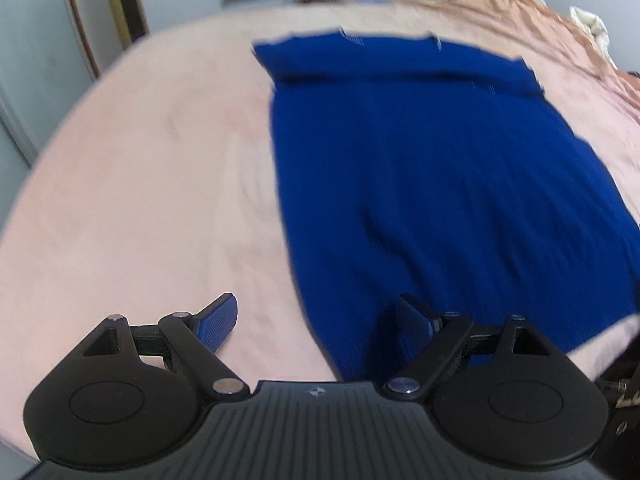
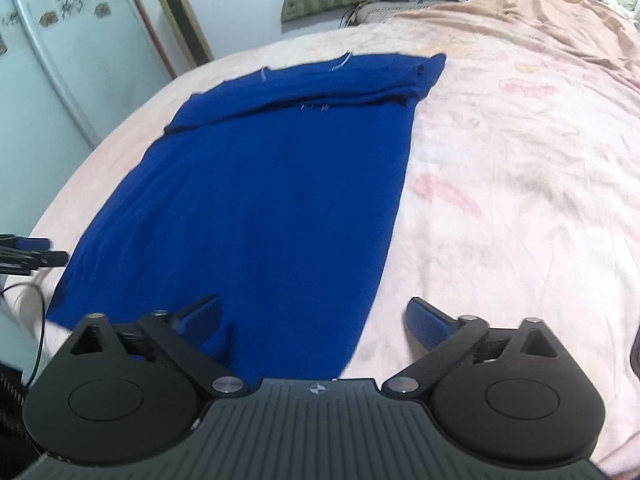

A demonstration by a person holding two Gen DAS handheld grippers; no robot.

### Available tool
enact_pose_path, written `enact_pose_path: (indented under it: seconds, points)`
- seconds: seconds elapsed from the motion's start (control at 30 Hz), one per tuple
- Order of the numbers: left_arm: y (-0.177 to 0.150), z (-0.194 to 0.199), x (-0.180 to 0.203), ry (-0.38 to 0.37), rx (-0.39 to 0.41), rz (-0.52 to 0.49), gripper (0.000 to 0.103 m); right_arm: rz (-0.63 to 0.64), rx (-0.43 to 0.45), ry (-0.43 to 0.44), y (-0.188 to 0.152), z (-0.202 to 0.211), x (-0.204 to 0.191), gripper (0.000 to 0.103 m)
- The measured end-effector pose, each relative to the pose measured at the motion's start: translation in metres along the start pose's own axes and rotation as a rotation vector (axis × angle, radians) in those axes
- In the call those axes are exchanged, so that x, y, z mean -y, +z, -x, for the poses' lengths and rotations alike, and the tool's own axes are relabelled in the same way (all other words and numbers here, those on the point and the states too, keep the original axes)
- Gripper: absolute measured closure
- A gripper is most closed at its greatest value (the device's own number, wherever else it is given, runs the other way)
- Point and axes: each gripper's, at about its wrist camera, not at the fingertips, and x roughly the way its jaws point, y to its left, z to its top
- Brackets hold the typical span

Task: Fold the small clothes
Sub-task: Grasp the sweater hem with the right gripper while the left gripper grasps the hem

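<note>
Looking down both wrist cameras, I had the wide pink bedsheet-covered mattress [image 2: 520, 160] filling everything ahead of the tools, rumpled into peach folds at its far right. On it lay the deep-blue knit garment [image 1: 440, 184], spread flat and long, its far end already turned over into a narrow band, its near hem running just under both tools.

My left gripper [image 1: 316, 330] stood spread wide and held nothing: its right finger hung over the garment's near left corner and its left finger over bare sheet, so the cloth's left edge ran up between them. My right gripper [image 2: 316, 326] mirrored this, also wide and empty, its left finger over the blue cloth and its right finger over the sheet, straddling the right edge. Whether any pad touched the fabric I could not tell; the left view was blurred.

I judged the step in hand to be taking the two near corners for a fold toward the far band. To do it well, I thought each tool should settle so one finger slid beneath the hem, pinching both layers close to the corner. Matching the two grips would matter, or the knit would skew and sag in the middle when lifted.
</note>
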Motion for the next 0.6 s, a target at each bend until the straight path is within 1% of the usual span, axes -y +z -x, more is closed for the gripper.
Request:
enact_pose_path:
  seconds: [0.03, 0.17, 0.23, 0.27, 0.3, 0.33, 0.37, 0.4, 0.43, 0.47, 0.5, 0.53, 0.6]
  points:
    - [-0.003, -0.004, -0.001, -0.018, -0.017, 0.005, 0.016, 0.003, -0.025, 0.001, -0.003, -0.001, 0.000, 0.021]
    - [-0.009, -0.006, -0.003, -0.064, -0.022, 0.055, 0.016, 0.054, -0.047, 0.010, -0.012, 0.001, -0.008, 0.030]
    - [-0.007, -0.007, -0.005, -0.096, -0.036, 0.078, 0.016, 0.064, -0.061, 0.049, -0.013, 0.000, -0.013, 0.041]
    - [-0.006, -0.007, -0.005, -0.112, -0.040, 0.083, 0.016, 0.076, -0.065, 0.055, -0.013, -0.001, -0.016, 0.043]
    - [-0.007, -0.005, -0.004, -0.127, -0.043, 0.082, 0.017, 0.097, -0.064, 0.050, -0.014, -0.001, -0.020, 0.048]
    - [-0.007, -0.004, -0.001, -0.140, -0.044, 0.075, 0.017, 0.117, -0.064, 0.042, -0.014, -0.002, -0.024, 0.056]
    - [-0.007, -0.003, 0.001, -0.147, -0.045, 0.065, 0.020, 0.125, -0.056, 0.034, -0.013, -0.002, -0.026, 0.062]
    - [-0.007, -0.001, 0.005, -0.149, -0.044, 0.049, 0.037, 0.121, -0.051, 0.033, -0.012, -0.003, -0.027, 0.079]
    - [-0.006, -0.001, 0.010, -0.137, -0.039, 0.030, 0.058, 0.109, -0.046, 0.041, -0.009, -0.004, -0.026, 0.086]
    - [-0.005, 0.000, 0.012, -0.136, -0.040, 0.018, 0.070, 0.102, -0.038, 0.050, -0.008, -0.004, -0.025, 0.087]
    - [-0.002, 0.001, 0.012, -0.153, -0.046, 0.024, 0.089, 0.104, -0.029, 0.056, -0.006, -0.005, -0.026, 0.088]
    - [0.001, 0.000, 0.011, -0.170, -0.048, 0.039, 0.093, 0.111, -0.022, 0.060, -0.004, -0.005, -0.026, 0.088]
    - [0.011, 0.000, 0.013, -0.164, -0.027, 0.039, 0.096, 0.123, -0.001, 0.072, 0.003, -0.007, -0.028, 0.090]
